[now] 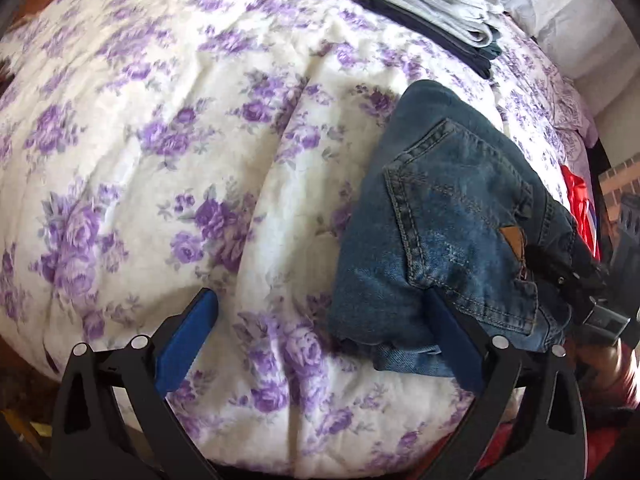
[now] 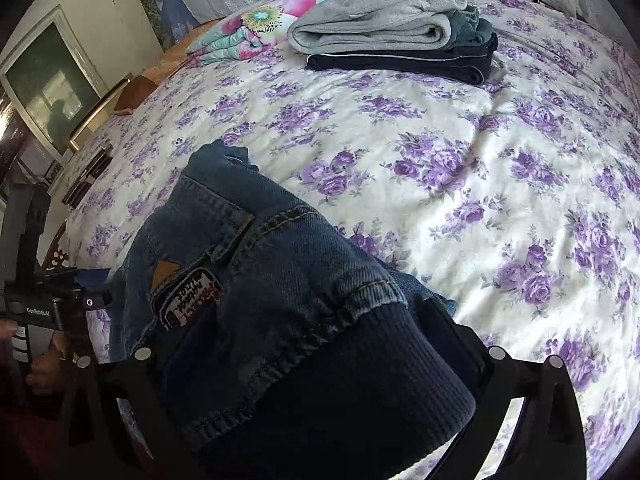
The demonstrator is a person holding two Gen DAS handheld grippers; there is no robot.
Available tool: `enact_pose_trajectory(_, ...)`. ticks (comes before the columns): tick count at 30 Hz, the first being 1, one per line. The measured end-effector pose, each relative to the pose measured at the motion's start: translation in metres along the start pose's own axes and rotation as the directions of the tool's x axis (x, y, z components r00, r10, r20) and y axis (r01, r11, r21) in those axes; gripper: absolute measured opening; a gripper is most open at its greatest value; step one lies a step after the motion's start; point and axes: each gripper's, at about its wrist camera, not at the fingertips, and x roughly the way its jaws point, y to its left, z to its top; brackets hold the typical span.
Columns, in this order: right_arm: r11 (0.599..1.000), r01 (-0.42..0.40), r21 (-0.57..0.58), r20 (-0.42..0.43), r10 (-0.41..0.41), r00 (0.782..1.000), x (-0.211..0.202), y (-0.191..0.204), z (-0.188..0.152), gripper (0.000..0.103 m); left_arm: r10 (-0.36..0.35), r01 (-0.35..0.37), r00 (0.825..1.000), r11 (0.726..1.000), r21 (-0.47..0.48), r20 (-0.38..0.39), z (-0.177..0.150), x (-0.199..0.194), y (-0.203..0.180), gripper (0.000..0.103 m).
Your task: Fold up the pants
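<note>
— How did your left gripper [image 1: 320, 328] stand at that moment?

— You had its fingers [image 1: 188, 340] spread wide with nothing between them. The left blue pad hung over the flowered bedspread [image 1: 160, 128]; the right pad touched the near edge of the folded jeans [image 1: 448, 232].

— And your right gripper [image 2: 304, 360]?

— You had a thick bundle of the jeans [image 2: 256, 264] filling the gap between its fingers [image 2: 452, 344], waistband and ribbed dark cuff bunched up toward the camera. The fingers stood fairly wide around that bundle, closed against it. From the left wrist view, the right gripper [image 1: 576, 276] met the jeans at their far right edge, by the tan patch.

— Where were the jeans?

— You had them folded small, back pocket up, on the bed near its front edge. A stack of folded clothes [image 2: 396, 40], grey on top of dark, lay well apart toward the pillows, beside a floral cushion [image 2: 256, 28].
</note>
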Motion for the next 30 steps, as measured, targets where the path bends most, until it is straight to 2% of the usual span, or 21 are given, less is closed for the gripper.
enact_pose_trajectory(4,0.999,-0.029,0.026,-0.005,0.029,1.000,-0.007,-0.005,0.002,0.100,0.048,-0.050,0.998,0.998,0.036,0.047,-0.001,-0.020,-0.013,0.099)
enact_pose_trajectory(6,0.998,-0.049,0.048,0.029,0.048,0.998,-0.019,-0.012,0.001,0.100,0.033,-0.040,0.995,0.996,0.074,0.098,0.001,-0.035,-0.020,0.099)
enact_pose_trajectory(7,0.997,-0.056,0.056,0.046,0.054,0.998,-0.025,-0.017,0.000,0.100,0.021,-0.029,0.995,0.996,0.079,0.099,0.002,-0.038,-0.022,0.099)
enact_pose_trajectory(10,0.986,-0.104,0.128,0.056,0.098,0.994,-0.034,-0.039,-0.007,0.100,-0.056,0.054,0.998,0.998,0.035,0.035,0.007,-0.027,-0.021,0.098)
enact_pose_trajectory(12,0.965,-0.152,0.212,0.040,0.146,0.988,-0.032,-0.057,-0.012,0.100,-0.116,0.116,0.993,0.993,-0.013,-0.009,0.008,-0.014,-0.021,0.098)
enact_pose_trajectory(15,0.913,-0.232,0.336,0.041,0.232,0.972,-0.026,-0.077,-0.022,0.100,-0.190,0.186,0.980,0.979,-0.077,-0.051,0.007,0.003,-0.023,0.098)
enact_pose_trajectory(18,0.866,-0.281,0.414,0.059,0.282,0.958,-0.020,-0.087,-0.029,0.100,-0.234,0.222,0.968,0.966,-0.130,-0.086,0.006,0.015,-0.022,0.099)
enact_pose_trajectory(24,0.802,-0.383,0.457,0.087,0.388,0.917,0.001,-0.093,-0.029,0.100,-0.230,0.215,0.968,0.966,-0.141,-0.104,0.012,0.022,-0.030,0.099)
enact_pose_trajectory(30,0.828,-0.403,0.390,0.095,0.399,0.912,0.011,-0.077,-0.018,0.100,-0.221,0.207,0.969,0.970,-0.124,-0.114,0.023,0.024,-0.037,0.099)
